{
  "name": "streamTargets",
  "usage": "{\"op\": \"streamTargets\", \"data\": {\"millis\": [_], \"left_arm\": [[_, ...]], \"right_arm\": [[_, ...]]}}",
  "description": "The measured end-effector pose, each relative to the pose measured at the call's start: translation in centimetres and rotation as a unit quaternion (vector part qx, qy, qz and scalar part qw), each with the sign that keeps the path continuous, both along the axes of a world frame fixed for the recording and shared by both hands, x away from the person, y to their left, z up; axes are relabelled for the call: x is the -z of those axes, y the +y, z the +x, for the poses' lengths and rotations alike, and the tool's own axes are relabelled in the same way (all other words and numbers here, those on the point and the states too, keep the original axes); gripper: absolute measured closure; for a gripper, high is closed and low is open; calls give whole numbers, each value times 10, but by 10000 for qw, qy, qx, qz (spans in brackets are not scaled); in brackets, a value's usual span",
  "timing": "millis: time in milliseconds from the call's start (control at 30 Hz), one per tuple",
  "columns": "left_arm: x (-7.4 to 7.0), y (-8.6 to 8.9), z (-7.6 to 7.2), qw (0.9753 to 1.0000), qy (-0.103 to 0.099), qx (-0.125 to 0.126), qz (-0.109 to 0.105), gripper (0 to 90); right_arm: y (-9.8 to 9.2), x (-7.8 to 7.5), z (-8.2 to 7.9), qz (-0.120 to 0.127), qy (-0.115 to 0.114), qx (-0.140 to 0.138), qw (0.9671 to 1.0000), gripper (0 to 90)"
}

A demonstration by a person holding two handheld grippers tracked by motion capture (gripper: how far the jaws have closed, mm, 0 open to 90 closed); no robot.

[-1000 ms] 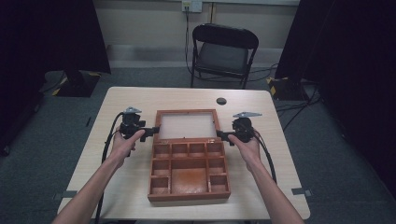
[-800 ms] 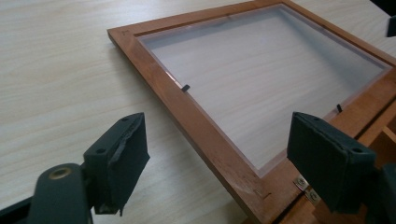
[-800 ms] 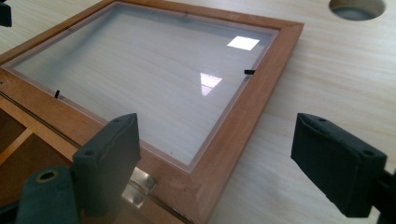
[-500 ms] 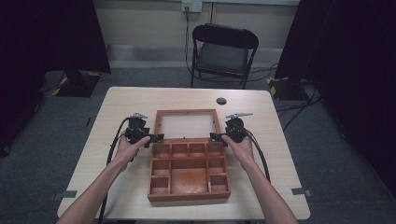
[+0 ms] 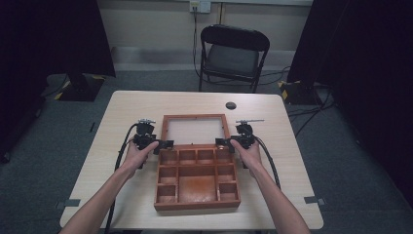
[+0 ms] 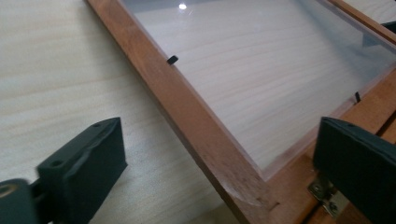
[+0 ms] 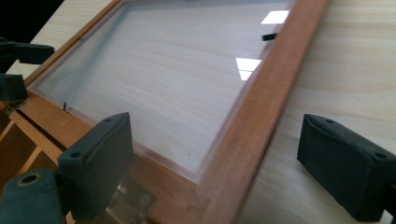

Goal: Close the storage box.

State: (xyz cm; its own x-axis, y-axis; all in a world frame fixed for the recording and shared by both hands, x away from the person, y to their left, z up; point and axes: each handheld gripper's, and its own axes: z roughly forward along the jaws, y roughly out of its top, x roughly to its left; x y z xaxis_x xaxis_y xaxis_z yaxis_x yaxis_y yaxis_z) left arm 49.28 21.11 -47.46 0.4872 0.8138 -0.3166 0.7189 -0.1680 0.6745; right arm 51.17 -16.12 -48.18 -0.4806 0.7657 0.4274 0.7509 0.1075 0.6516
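A brown wooden box with several compartments lies open on the table, its clear-paned lid folded back flat. My left gripper is at the lid's left hinge corner and my right gripper at the right one. In the left gripper view the left gripper is open, its jaws straddling the lid's frame beside a metal hinge. In the right gripper view the right gripper is open too, astride the other side rail of the lid near its hinge. Neither gripper holds anything.
A small dark round object lies on the light wood table behind the lid. A black folding chair stands beyond the far edge. Cables trail from both grippers along the table.
Both grippers have moved inward and a little toward the person, from beside the lid to its hinge corners. The box and lid have not moved.
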Motion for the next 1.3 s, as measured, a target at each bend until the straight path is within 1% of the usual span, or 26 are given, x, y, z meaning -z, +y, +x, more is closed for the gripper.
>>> {"op": "streamTargets", "data": {"millis": [33,67,133,200,233,267,300,467,633,667,767,800,833,867,933,1000,1033,1067,1133,1200,1267,1300], "left_arm": [[1,1,2,10000,83,10,-51,11],[3,3,4,9997,184,39,-166,2],[4,4,5,9996,218,59,-197,2],[4,4,5,9996,195,63,-179,2],[4,4,5,9996,201,61,-178,2],[4,4,5,9996,204,56,-184,2],[4,4,5,9995,225,47,-216,2],[7,6,6,9990,287,51,-336,3],[8,7,8,9983,365,134,-430,3],[9,7,8,9981,347,166,-472,8],[10,7,9,9971,405,168,-615,25],[10,8,9,9974,364,207,-584,31],[9,7,9,9972,369,205,-620,41],[9,8,9,9973,343,263,-600,58],[8,7,8,9973,308,290,-608,76],[7,5,7,9964,270,402,-695,121],[5,1,7,9970,222,429,-612,154],[5,1,7,9970,222,429,-612,139],[3,-2,6,9975,206,403,-534,136],[1,-3,6,9980,130,430,-446,138],[0,-3,6,9976,172,458,-481,155],[0,-2,6,9974,160,483,-501,170]], "right_arm": [[0,0,0,0,0,0,10000,100],[2,0,1,12,1,-34,10000,100],[6,3,3,127,42,-101,9999,101],[8,4,3,199,84,-102,9997,103],[9,4,3,183,36,-114,9998,117],[11,3,2,41,-39,-34,10000,124],[11,3,3,29,-38,-21,10000,125],[11,3,1,27,-90,-9,10000,127],[11,4,1,46,-104,-8,9999,133],[10,4,1,51,-102,16,9999,142],[10,2,0,17,-216,37,9998,155],[10,1,0,-16,-232,34,9997,154],[10,1,0,-50,-278,37,9996,154],[11,0,-1,-69,-301,44,9995,155],[11,0,-1,-79,-341,54,9994,155],[10,-1,-2,-51,-359,64,9993,179],[9,-2,-2,-42,-398,81,9992,190],[9,-2,-2,-42,-398,81,9992,190],[9,-4,-2,-82,-451,74,9989,197],[9,-4,-3,-112,-529,64,9985,206],[8,-6,-4,-121,-579,82,9982,228],[8,-7,-4,-119,-612,112,9980,244]]}}
